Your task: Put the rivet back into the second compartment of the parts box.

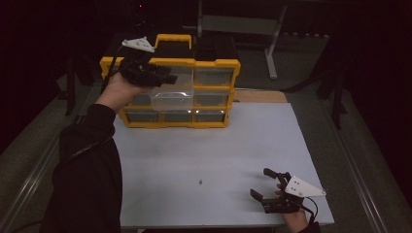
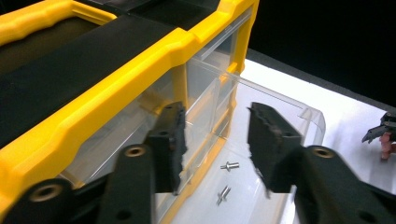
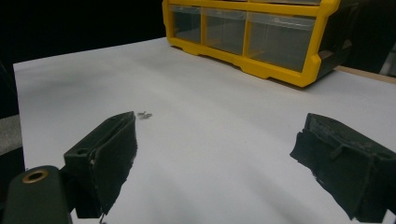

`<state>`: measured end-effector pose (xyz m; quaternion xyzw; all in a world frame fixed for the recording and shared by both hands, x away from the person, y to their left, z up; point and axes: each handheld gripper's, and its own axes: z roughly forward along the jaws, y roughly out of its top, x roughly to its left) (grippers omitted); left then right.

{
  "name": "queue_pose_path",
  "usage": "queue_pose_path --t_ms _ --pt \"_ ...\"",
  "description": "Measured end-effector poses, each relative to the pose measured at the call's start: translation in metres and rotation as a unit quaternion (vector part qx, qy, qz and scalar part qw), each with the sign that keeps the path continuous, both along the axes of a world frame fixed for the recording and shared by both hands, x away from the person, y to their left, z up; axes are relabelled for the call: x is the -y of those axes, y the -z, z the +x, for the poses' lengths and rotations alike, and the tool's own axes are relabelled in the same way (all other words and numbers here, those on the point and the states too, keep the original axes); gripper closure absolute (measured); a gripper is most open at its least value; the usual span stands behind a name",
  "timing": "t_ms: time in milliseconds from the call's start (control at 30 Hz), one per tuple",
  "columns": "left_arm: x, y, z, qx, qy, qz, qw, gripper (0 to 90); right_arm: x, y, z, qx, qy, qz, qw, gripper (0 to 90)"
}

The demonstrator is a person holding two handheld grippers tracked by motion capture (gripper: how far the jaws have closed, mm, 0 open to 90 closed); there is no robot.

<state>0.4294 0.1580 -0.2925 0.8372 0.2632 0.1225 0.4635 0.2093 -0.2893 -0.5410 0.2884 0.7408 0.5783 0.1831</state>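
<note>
A yellow organiser (image 1: 216,63) with clear drawers stands at the back of the white table sheet (image 1: 218,145). One clear drawer (image 1: 171,98) in its upper left is pulled out; in the left gripper view this drawer (image 2: 280,100) holds two small metal screws (image 2: 229,165). My left gripper (image 1: 166,77) hovers at that drawer, and its jaws (image 2: 215,135) stand apart with nothing pressed between the pads. At the table's front right, my right gripper (image 1: 260,182) rests wide open and empty (image 3: 217,128). A small screw (image 1: 200,182) lies on the sheet to its left, also seen as a tiny metal piece (image 3: 144,115).
The organiser's black top and yellow handle (image 1: 173,38) sit behind the left gripper. A metal stand (image 1: 272,43) rises beyond the table at the back right. A wooden strip (image 1: 260,96) lies beside the organiser. Dark floor surrounds the sheet.
</note>
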Motion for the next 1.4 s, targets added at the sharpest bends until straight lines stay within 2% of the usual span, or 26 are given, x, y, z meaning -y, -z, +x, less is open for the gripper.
queue_pose_path --t_ms 167,300,400,500,933,1000,1033,1233,1400 --pt "-0.003 -0.005 -0.007 0.003 -0.002 -0.007 1.0 30.5 -0.001 0.0 0.0 0.0 0.0 -0.002 1.0 11.3" --pt "-0.003 -0.007 -0.015 -0.004 0.012 -0.016 0.9998 13.0 -0.001 0.0 0.0 0.0 0.001 -0.003 1.0 11.2" --pt "-0.002 -0.006 -0.021 -0.002 0.014 -0.01 0.9999 5.4 -0.001 0.0 0.0 0.0 0.001 -0.003 1.0 11.2" --pt "-0.001 -0.003 -0.029 -0.004 0.018 -0.014 0.9997 0.7 -0.001 0.0 0.0 0.001 0.001 -0.004 1.0 11.3" --pt "0.006 0.006 -0.065 0.008 0.06 -0.02 0.998 0.0 -0.001 -0.001 0.0 0.002 0.001 -0.003 1.0 11.2" --pt "0.007 0.007 -0.068 0.01 0.058 -0.019 0.9981 0.0 -0.001 -0.001 0.0 0.002 0.001 -0.003 1.0 11.2" --pt "0.009 0.009 -0.073 0.009 0.069 -0.022 0.9974 0.0 -0.001 -0.001 0.0 0.001 0.001 -0.003 1.0 11.3" --pt "0.018 0.021 -0.094 0.02 0.093 -0.026 0.9951 0.0 -0.002 -0.001 0.0 0.001 0.001 -0.003 1.0 11.3" --pt "0.025 0.036 -0.106 0.014 0.11 -0.029 0.9934 0.0 -0.002 -0.001 0.0 0.001 0.001 -0.003 1.0 11.3"
